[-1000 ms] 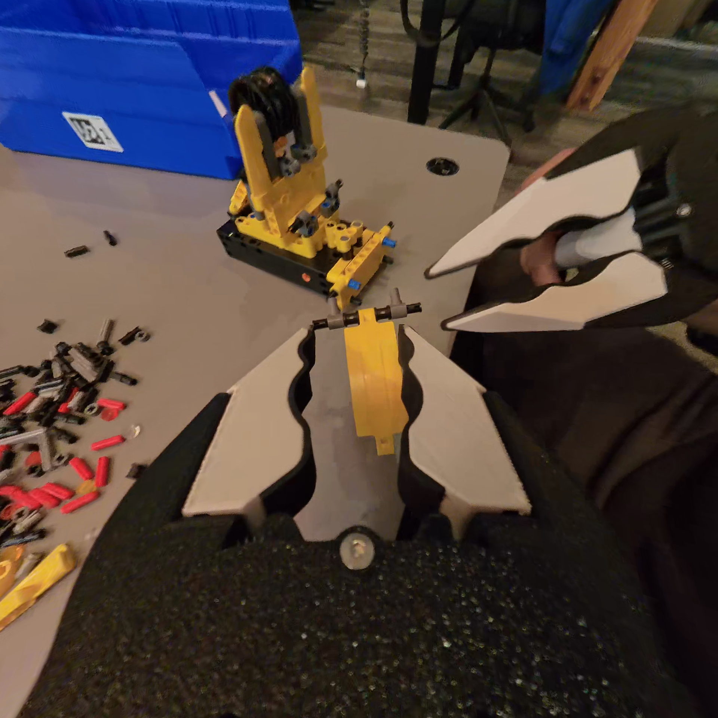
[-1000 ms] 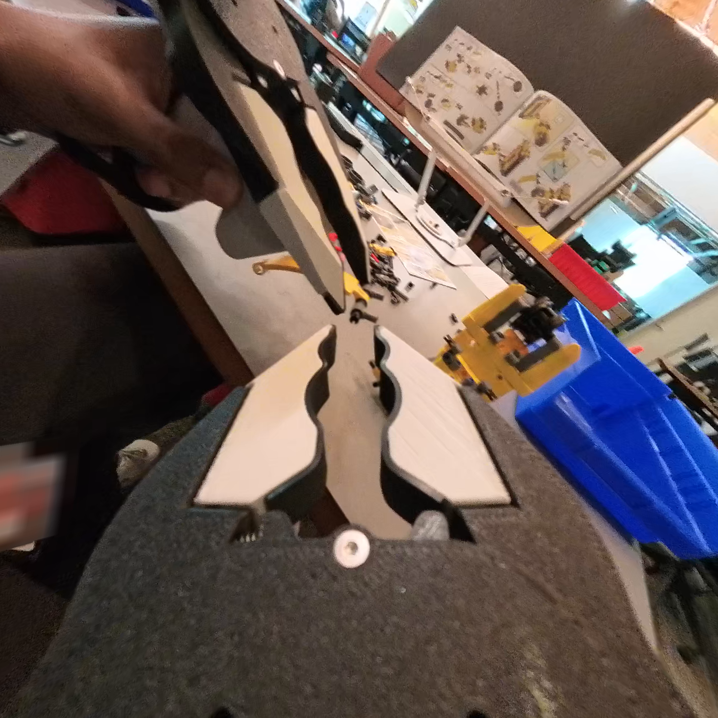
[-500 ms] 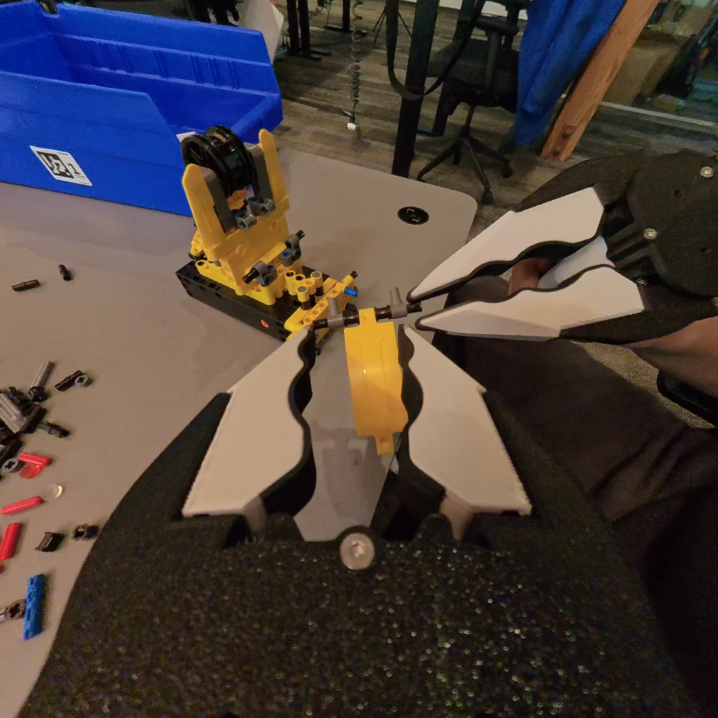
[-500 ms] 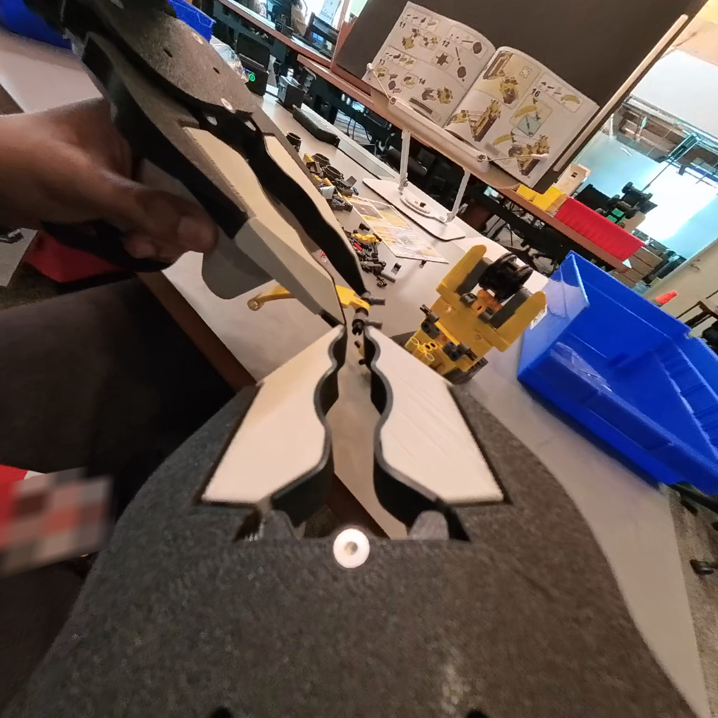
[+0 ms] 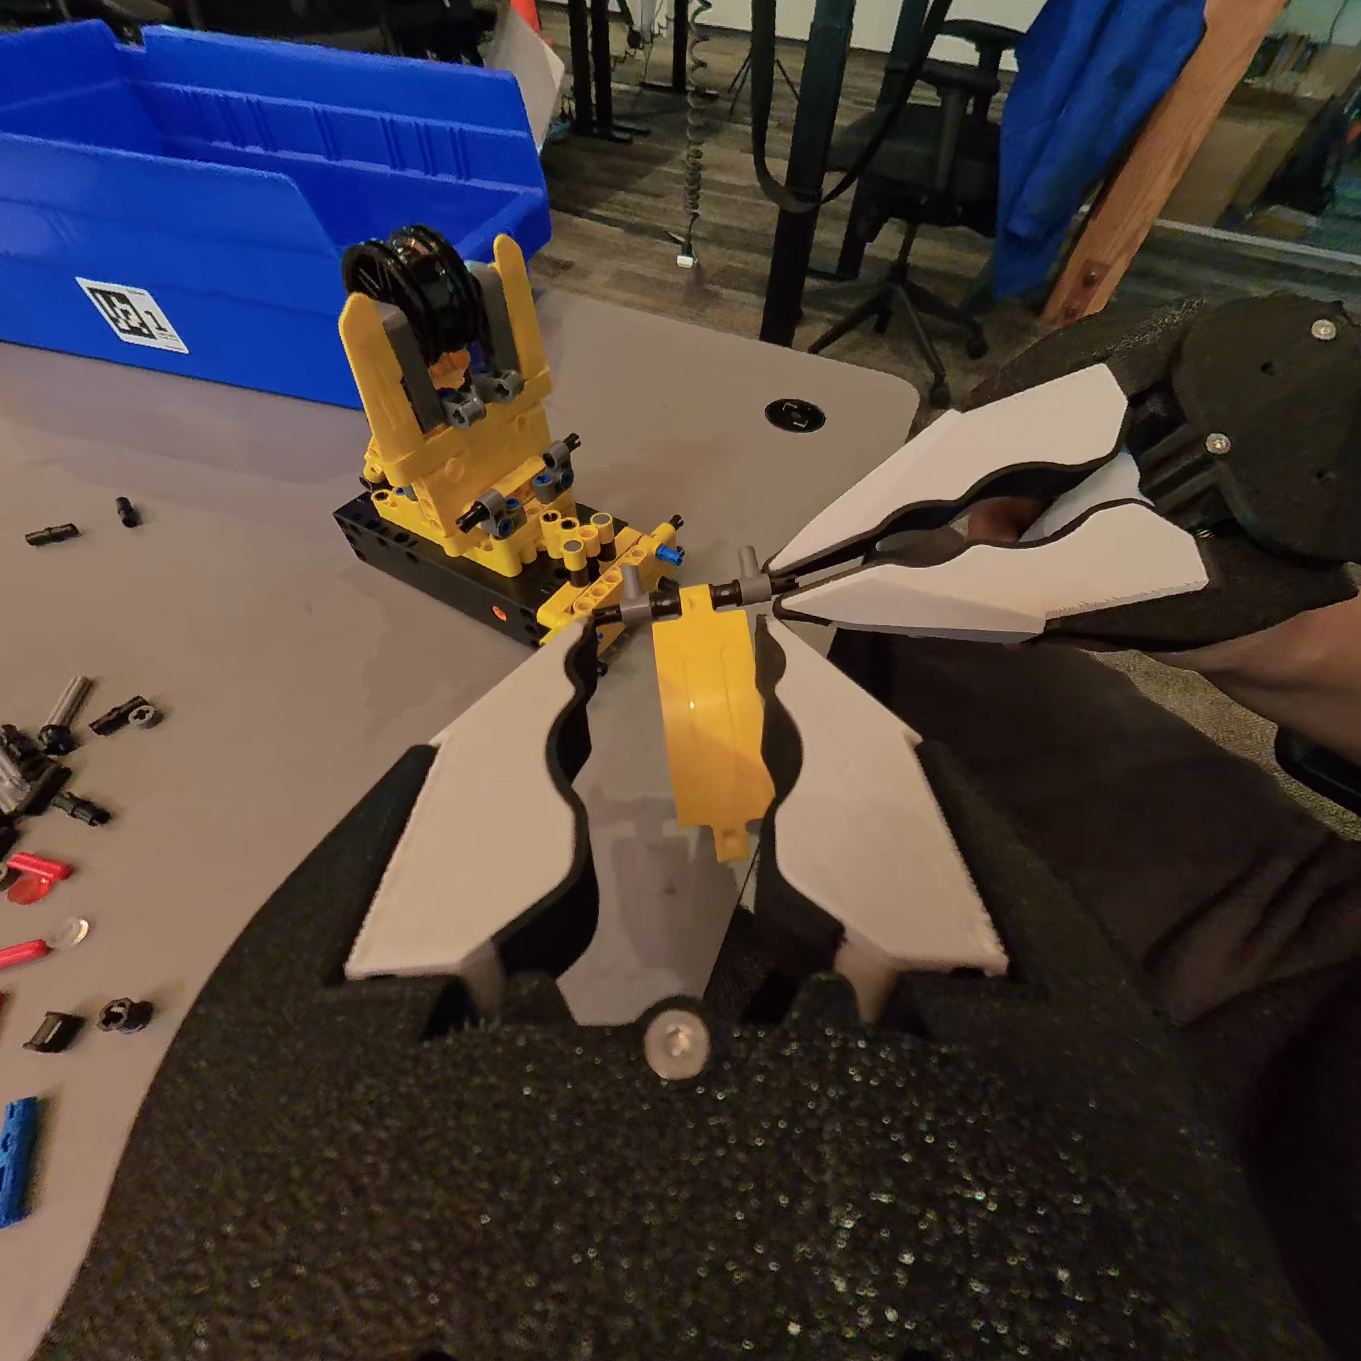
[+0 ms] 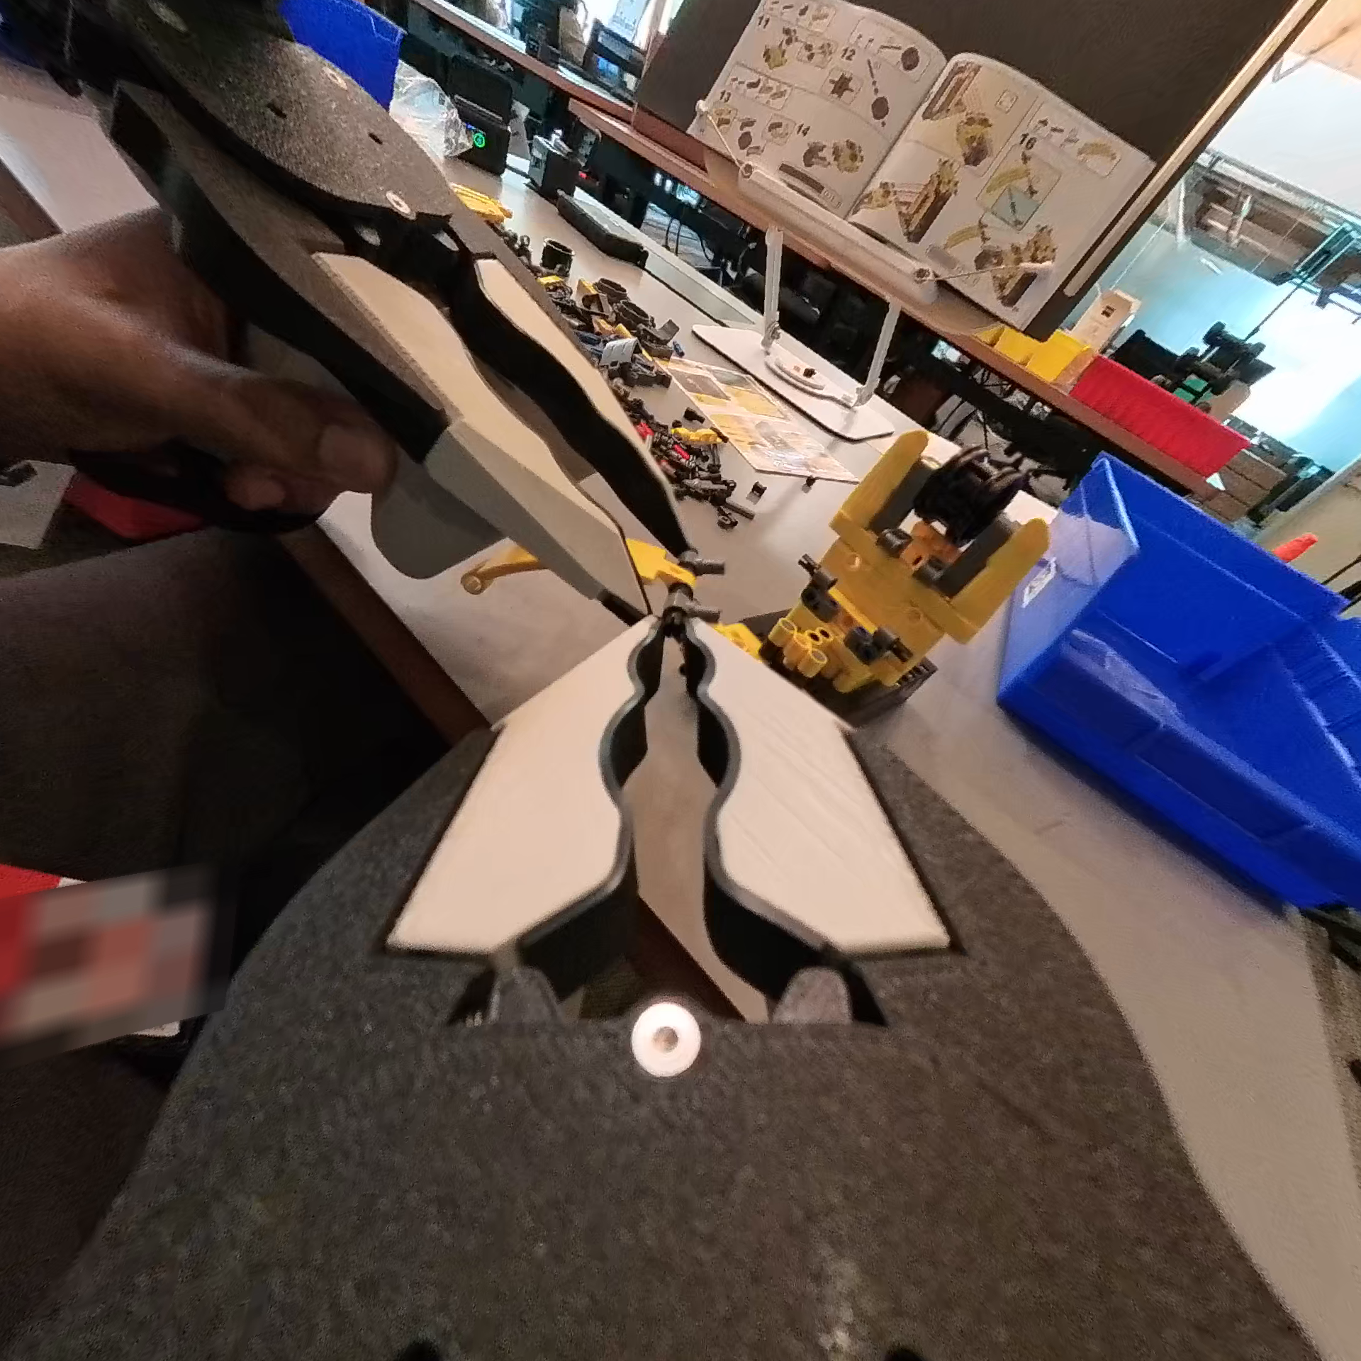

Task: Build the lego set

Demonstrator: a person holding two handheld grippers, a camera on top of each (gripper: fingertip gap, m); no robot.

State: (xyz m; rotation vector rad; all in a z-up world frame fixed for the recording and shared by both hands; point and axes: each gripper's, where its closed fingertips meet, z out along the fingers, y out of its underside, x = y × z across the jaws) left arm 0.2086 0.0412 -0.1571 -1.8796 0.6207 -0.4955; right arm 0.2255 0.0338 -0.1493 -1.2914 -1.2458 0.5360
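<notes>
My left gripper is shut on a yellow panel piece and holds it above the grey table's right edge. A black axle with grey connectors crosses the panel's far end. My right gripper comes in from the right and is shut on the grey connector at the axle's right end; it also shows in the left wrist view. The left gripper and the panel show at upper left in the right wrist view. A yellow and black brick model with a black wheel stands just beyond the grippers.
A blue bin stands behind the model; it also shows in the right wrist view. Loose black, red and blue parts lie at the table's left. An open instruction booklet sits on a stand at the back. A round grommet hole is near the far corner. Only a small space, under 4 cm, lies between the two pairs of fingers.
My right gripper moved in from the right, open at first, and closed on the axle's right end. My left gripper kept hold of the yellow panel and shifted slightly.
</notes>
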